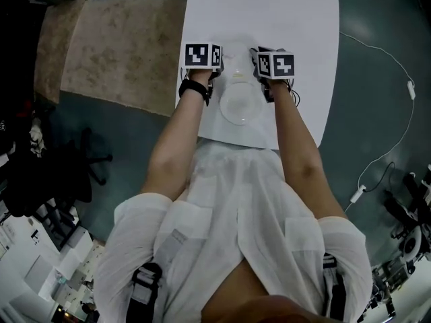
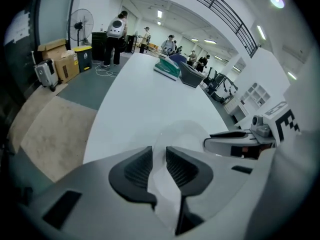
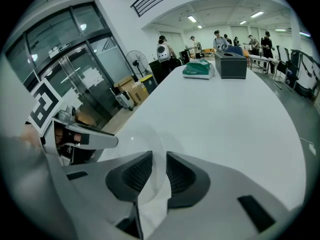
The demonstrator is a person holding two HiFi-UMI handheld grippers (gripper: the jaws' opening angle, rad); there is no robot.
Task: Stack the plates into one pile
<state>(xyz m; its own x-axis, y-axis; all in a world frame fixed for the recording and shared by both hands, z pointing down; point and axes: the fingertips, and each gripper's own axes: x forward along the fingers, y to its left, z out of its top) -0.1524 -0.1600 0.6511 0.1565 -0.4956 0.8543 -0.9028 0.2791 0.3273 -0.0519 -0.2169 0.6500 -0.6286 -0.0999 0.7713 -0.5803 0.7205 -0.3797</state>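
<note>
1. The left gripper (image 2: 159, 156) has its fingers (image 2: 137, 170) drawn in to a narrow slot. The ribbed pads are closed on the rim of a clear plate (image 2: 184, 134).
2. The right gripper (image 3: 159, 164) is set the same way. Its fingers (image 3: 181, 174) are nearly together and pinch the opposite rim of the same plate (image 3: 142, 136).
3. Each gripper view shows the other gripper just across the plate, so the plate spans the gap between the two.
4. In the head view the held plate (image 1: 236, 62) sits between the two marker cubes, over the near end of the table (image 1: 296, 32).
5. A second plate (image 1: 240, 104), also clear, shows closer to the near edge, between the wrists. It appears to lie on the table top.
6. The left gripper's cube reaches the table's left long edge. The right gripper stands well in from the right long edge, so that side has more room.
7. The near edge is just in front of the person's body.
8. Past the plates the white top runs open towards the far end, where a green item (image 3: 198, 69) and a dark box (image 3: 231, 64) stand.
</note>
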